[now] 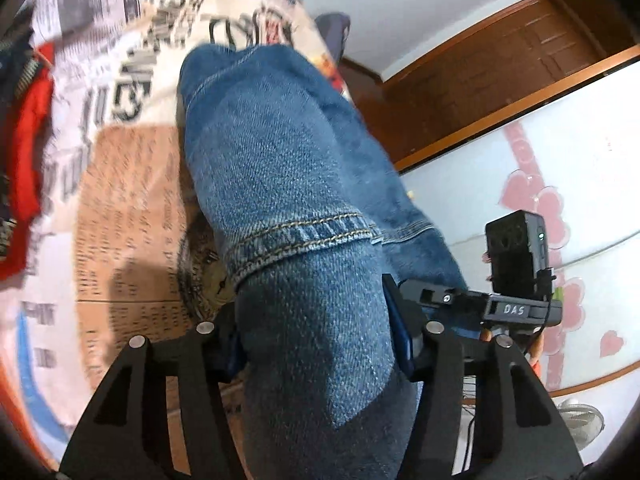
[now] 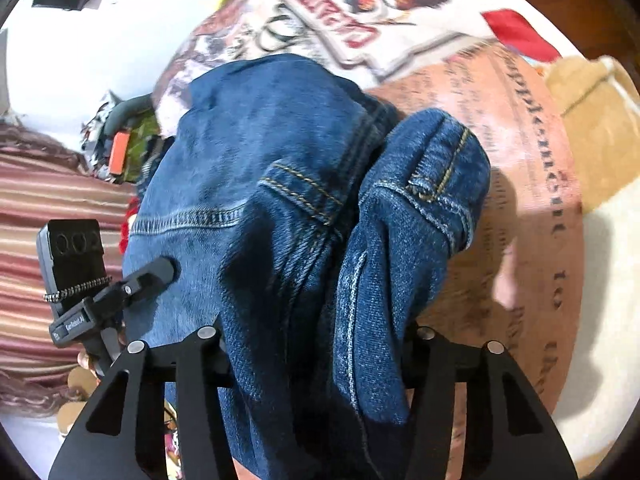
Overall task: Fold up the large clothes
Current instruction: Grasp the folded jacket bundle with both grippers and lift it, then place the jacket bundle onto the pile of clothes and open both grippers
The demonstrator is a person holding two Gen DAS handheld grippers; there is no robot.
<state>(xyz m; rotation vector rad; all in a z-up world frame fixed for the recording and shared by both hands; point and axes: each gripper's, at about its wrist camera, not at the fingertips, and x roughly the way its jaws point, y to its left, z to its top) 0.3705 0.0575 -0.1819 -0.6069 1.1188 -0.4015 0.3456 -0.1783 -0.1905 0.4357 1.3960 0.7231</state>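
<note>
A pair of blue denim jeans (image 1: 288,184) hangs lifted above a bed covered by a newspaper-print sheet (image 1: 132,208). My left gripper (image 1: 320,344) is shut on a thick fold of the jeans near a stitched hem. In the right wrist view the jeans (image 2: 256,184) bunch up, with the waistband and a belt loop (image 2: 432,176) to the right. My right gripper (image 2: 316,356) is shut on the bunched denim. The other hand-held gripper shows in each view, in the left wrist view (image 1: 516,280) and in the right wrist view (image 2: 92,288).
Red clothing (image 1: 28,152) lies at the sheet's left edge. A tan garment (image 2: 592,128) lies at the far right of the bed. A brown wooden door frame (image 1: 480,92) and a white wardrobe with pink hearts (image 1: 560,208) stand beyond. A striped fabric (image 2: 44,240) is on the left.
</note>
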